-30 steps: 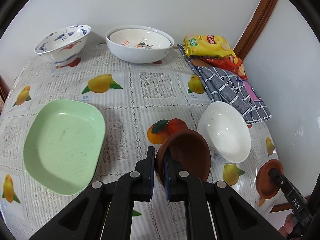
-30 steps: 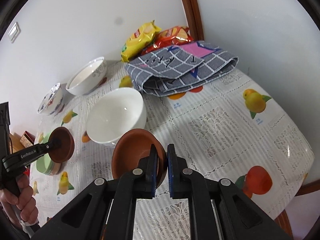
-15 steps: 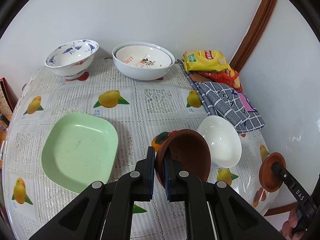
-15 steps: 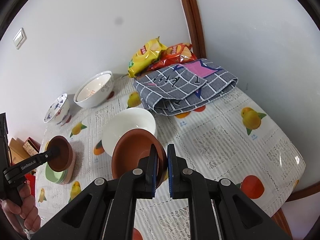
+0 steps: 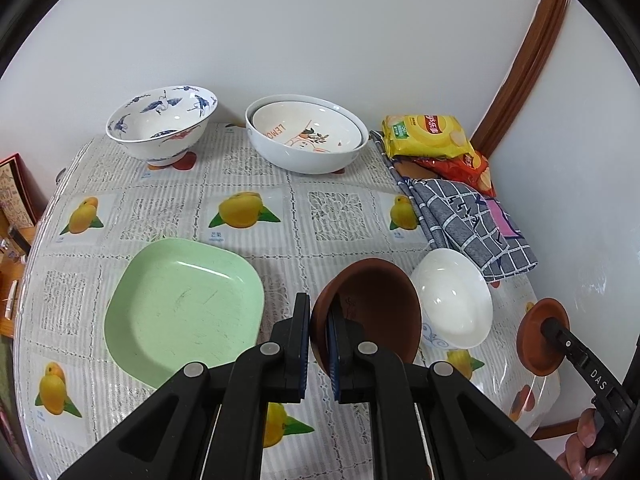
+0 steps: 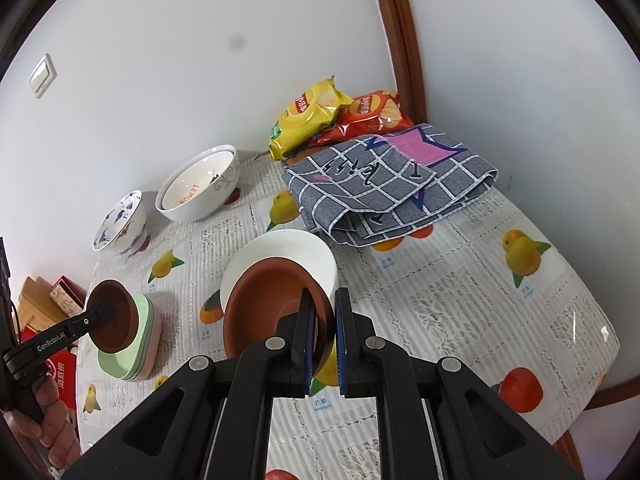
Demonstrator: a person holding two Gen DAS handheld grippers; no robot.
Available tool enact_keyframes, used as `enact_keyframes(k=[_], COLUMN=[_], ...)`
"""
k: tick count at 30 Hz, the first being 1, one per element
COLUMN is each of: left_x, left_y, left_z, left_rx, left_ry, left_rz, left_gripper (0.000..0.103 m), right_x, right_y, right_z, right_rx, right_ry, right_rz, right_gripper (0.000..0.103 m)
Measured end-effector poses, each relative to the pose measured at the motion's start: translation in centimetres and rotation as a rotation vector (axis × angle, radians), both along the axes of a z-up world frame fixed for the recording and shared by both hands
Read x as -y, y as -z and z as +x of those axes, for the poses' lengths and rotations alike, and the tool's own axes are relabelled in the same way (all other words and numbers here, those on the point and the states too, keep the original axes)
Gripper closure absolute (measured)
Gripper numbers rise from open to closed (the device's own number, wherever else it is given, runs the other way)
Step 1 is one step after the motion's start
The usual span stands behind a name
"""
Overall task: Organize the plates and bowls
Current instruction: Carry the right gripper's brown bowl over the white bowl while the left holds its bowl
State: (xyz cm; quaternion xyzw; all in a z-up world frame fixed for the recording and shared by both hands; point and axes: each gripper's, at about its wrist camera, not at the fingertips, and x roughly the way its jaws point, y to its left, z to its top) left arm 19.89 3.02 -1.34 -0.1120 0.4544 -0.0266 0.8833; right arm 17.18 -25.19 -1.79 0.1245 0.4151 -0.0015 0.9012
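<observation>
Holding one brown bowl (image 5: 372, 308) in each clamped tool (image 5: 318, 344), I'd keep both level and nest them near the tabletop's (image 5: 340, 216) front edge.

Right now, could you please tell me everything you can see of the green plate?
The green plate is pale mint, squarish with rounded corners and a raised rim, matte like plastic, with faint scratches on its floor. It lies level on the fruit-print tablecloth, empty. The right wrist view shows it topping a small stack over another green plate and a pinkish one. No tool touches it; a brown bowl is held in front of it.
</observation>
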Motion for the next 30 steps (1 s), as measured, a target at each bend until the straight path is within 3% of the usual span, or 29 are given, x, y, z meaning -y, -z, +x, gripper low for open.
enact_keyframes(k=[30], left_x=[-0.1], left_y=[2.8], left_z=[4.5], left_rx=[-0.047], left_ry=[-0.013], left_rz=[0.008], left_gripper=[0.095], right_x=[-2.4], right_y=[5.4], right_z=[7.6], right_rx=[-0.109], right_ry=[-0.085], right_rz=[-0.052], right_gripper=[0.094])
